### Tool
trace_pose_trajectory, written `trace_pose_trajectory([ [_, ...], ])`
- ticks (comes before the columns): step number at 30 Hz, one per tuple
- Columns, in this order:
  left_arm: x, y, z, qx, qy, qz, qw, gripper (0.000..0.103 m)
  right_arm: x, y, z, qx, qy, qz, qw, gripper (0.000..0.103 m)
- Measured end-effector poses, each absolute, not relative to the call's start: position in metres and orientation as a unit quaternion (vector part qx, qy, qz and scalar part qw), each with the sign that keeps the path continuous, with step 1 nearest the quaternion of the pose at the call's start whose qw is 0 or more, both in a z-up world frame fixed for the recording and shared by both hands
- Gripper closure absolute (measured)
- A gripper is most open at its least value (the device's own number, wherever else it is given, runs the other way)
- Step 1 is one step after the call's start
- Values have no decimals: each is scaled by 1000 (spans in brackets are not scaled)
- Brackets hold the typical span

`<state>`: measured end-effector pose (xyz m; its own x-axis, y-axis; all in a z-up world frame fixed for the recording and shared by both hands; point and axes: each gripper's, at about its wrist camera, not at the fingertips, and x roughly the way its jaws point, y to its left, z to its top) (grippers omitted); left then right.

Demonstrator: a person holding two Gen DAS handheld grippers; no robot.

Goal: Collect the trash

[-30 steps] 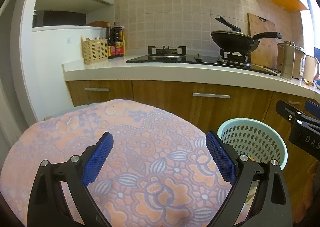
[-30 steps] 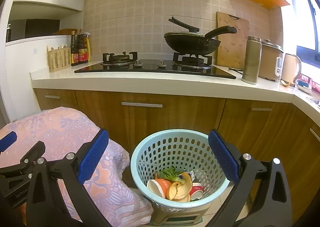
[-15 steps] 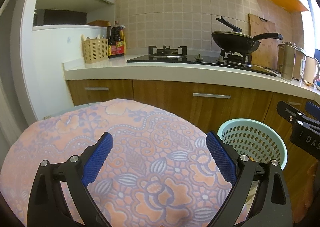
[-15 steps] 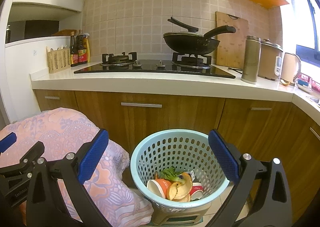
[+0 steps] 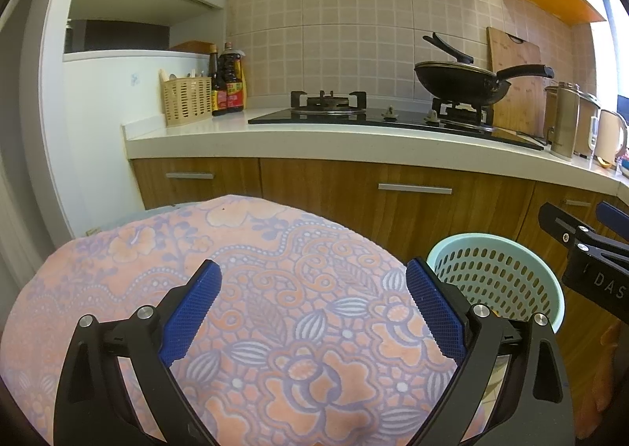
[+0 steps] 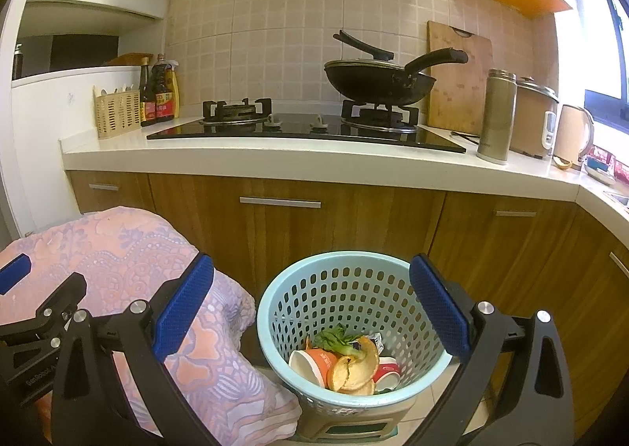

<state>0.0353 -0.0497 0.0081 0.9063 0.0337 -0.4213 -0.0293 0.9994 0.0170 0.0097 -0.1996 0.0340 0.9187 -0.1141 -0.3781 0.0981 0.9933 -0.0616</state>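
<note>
A pale blue perforated waste basket (image 6: 346, 300) stands on a small stool on the floor in front of the wooden cabinets. Inside it lie paper cups (image 6: 314, 361), orange peel (image 6: 355, 371) and a green leaf (image 6: 334, 340). My right gripper (image 6: 310, 308) hangs open above and in front of the basket, nothing between its blue pads. My left gripper (image 5: 312, 306) is open over a pink and purple floral cloth (image 5: 251, 269), also empty. The basket (image 5: 499, 277) shows at the right of the left wrist view, beside the right gripper's body (image 5: 585, 253).
The floral cloth (image 6: 129, 249) covers a rounded surface left of the basket. Behind runs a white counter (image 6: 298, 155) with a gas hob, a black wok (image 6: 377, 80), sauce bottles (image 6: 159, 92), a utensil basket, a cutting board, a steel flask (image 6: 497, 116), a rice cooker and a kettle.
</note>
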Motion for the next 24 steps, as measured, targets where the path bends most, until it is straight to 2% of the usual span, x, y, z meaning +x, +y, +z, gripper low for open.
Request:
trace_pose_trajectory([
  [24, 33, -47, 13, -3, 208, 23, 978, 11, 9, -197, 32, -22, 198, -51, 979, 8],
])
